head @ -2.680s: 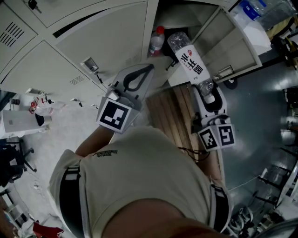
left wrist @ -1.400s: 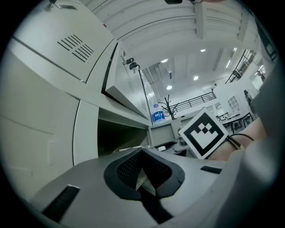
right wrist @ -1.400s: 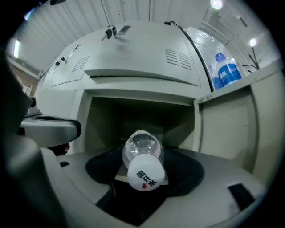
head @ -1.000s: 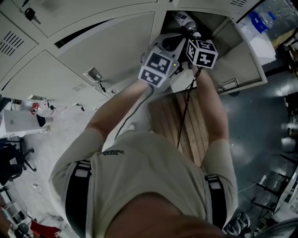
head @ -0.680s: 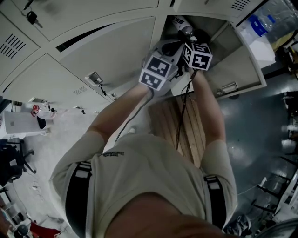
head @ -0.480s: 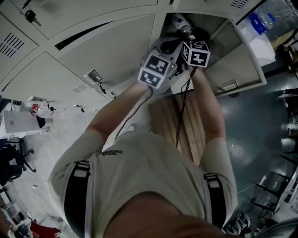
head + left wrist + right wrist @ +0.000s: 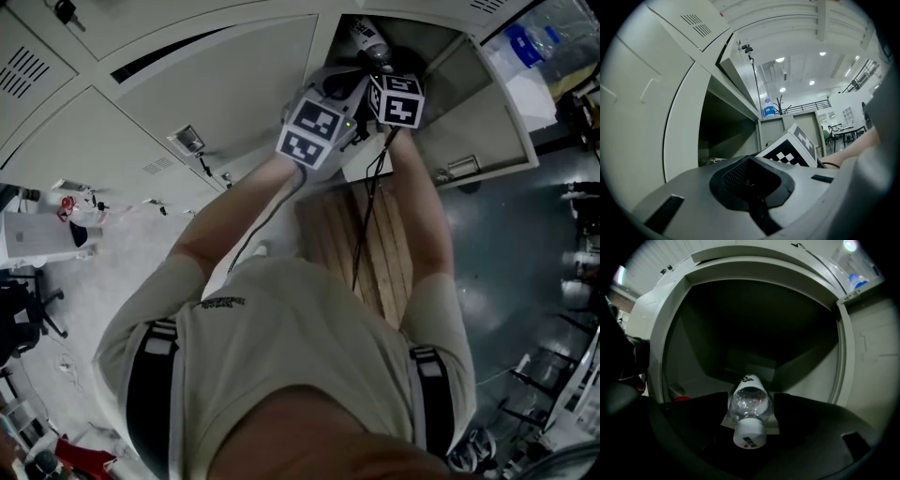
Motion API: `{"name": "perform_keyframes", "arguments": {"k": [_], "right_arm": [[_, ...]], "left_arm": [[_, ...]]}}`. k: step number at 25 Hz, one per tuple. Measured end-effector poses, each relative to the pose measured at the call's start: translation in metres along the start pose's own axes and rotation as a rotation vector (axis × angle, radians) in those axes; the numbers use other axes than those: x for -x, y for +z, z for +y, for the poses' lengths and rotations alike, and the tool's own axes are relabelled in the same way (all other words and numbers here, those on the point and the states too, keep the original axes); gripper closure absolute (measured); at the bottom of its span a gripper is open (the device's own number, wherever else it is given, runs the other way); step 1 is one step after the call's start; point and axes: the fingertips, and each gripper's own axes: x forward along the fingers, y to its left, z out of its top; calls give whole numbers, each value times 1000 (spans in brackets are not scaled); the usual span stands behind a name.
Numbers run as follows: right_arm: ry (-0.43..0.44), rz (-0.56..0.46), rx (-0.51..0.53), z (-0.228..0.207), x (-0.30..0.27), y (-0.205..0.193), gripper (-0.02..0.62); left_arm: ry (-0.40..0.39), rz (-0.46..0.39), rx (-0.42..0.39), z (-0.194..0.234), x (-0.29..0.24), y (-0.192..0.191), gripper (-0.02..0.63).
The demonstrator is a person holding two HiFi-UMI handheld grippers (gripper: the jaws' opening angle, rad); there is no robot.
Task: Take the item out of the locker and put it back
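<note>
**At locker mouth: bottle return, unfinished**

Bottle [image 7: 749,414]: clamped, cap nearest, in right gripper [image 7: 750,400]; body reaches into locker [image 7: 679,343], apparently not yet set down. Left gripper [image 7: 751,183]: jaws together, empty, alongside left. Remaining: set down, release.

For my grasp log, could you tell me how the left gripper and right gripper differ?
The left gripper has its fingers together on nothing; the right gripper has its fingers clamped on a clear bottle. The left gripper views the locker from beside its opening, while the right gripper points straight in. Both are up at the open locker.
</note>
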Motion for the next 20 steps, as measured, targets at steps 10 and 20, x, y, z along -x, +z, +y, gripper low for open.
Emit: {"name": "perform_keyframes", "arguments": {"k": [10,20], "right_arm": [[9,-101,-4,-3,40,41,280],[46,-293,-31,2,134,105,319]], "left_arm": [[-9,-25,1,-2,10,22,594],[-20,-101,-28,-6,38,70,594]]}}
